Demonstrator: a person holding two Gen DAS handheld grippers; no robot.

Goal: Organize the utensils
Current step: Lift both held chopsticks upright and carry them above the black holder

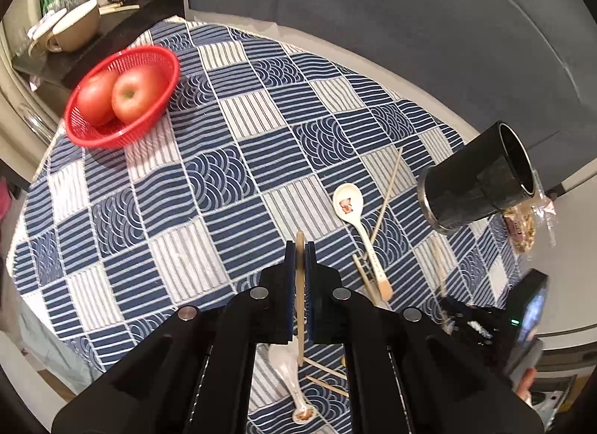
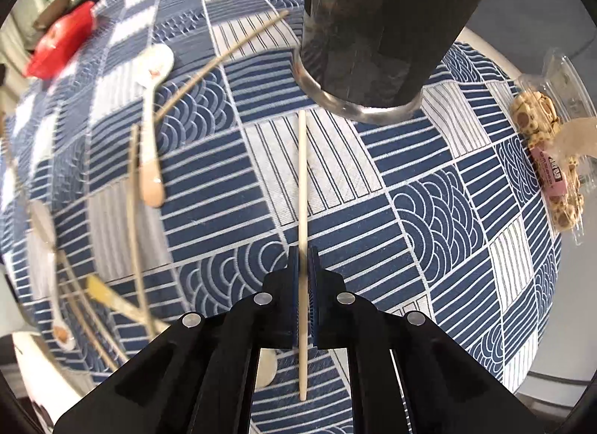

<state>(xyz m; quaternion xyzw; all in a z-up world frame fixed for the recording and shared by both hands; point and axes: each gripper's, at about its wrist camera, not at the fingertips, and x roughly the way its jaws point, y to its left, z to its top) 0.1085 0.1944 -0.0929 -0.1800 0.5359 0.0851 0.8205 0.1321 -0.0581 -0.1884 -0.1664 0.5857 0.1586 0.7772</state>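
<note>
My left gripper is shut on a pale wooden chopstick that runs lengthwise between its pads, above the checked tablecloth. My right gripper is shut on another chopstick, whose far tip points at the base of the black cup. In the left wrist view the black cup stands at the right. A white ceramic spoon lies left of it, crossed by a loose chopstick. A second spoon and more chopsticks lie under my left gripper.
A red basket with two apples sits at the table's far left. A clear snack packet lies by the right edge, beside the cup. Bowls and jars crowd a dark shelf beyond the table. The blue-and-white tablecloth covers the round table.
</note>
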